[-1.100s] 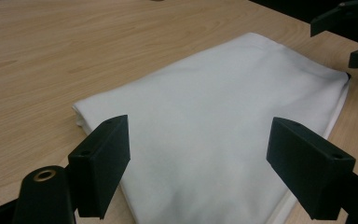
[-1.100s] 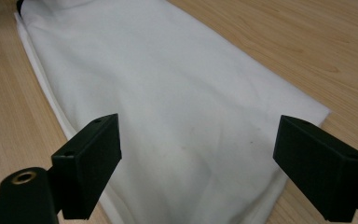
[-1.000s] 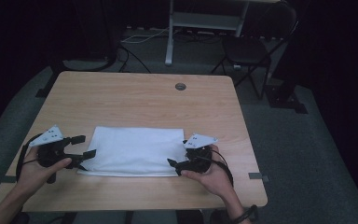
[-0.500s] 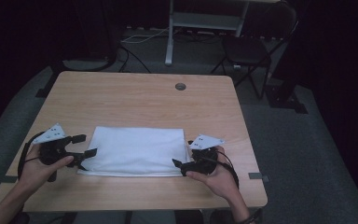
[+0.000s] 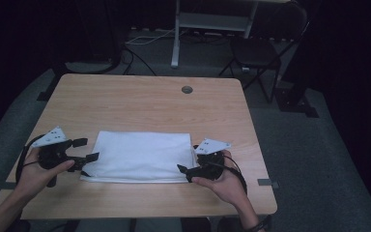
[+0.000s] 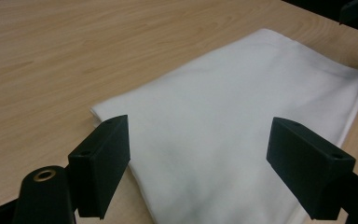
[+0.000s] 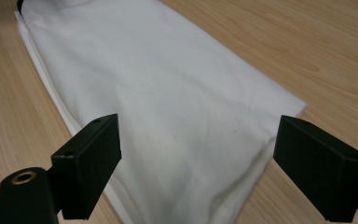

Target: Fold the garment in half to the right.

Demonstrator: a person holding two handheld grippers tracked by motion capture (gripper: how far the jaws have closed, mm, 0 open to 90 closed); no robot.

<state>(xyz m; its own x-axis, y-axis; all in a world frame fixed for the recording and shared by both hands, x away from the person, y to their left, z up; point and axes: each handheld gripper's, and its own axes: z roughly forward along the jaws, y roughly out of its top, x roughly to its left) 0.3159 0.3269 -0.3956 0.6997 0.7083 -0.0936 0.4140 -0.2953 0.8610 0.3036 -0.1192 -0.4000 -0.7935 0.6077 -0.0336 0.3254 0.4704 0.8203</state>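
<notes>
1. A folded white rectangular cloth (image 5: 140,155) lies flat on the near half of the light wooden bench (image 5: 145,104), its long side running across the person's front.
2. The left gripper (image 5: 83,151) sits at the cloth's left short edge with its jaws spread wide; in the left gripper view the cloth (image 6: 242,126) lies between and beyond them, not pinched.
3. The right gripper (image 5: 187,169) is at the near right corner, its jaws likewise wide apart and holding nothing; the right gripper view shows the cloth's (image 7: 158,107) layered edge just ahead.
4. Handling, as I judge it: the cloth looks light, soft and limp, in several stacked layers. It will sag and drape once lifted, and single layers may peel away if only the top one is caught.
5. The best hold seems to be the two near corners, each pair of jaws closing over every layer at once, low against the bench.
6. A small round grommet (image 5: 187,89) sits in the bench well beyond the cloth.
</notes>
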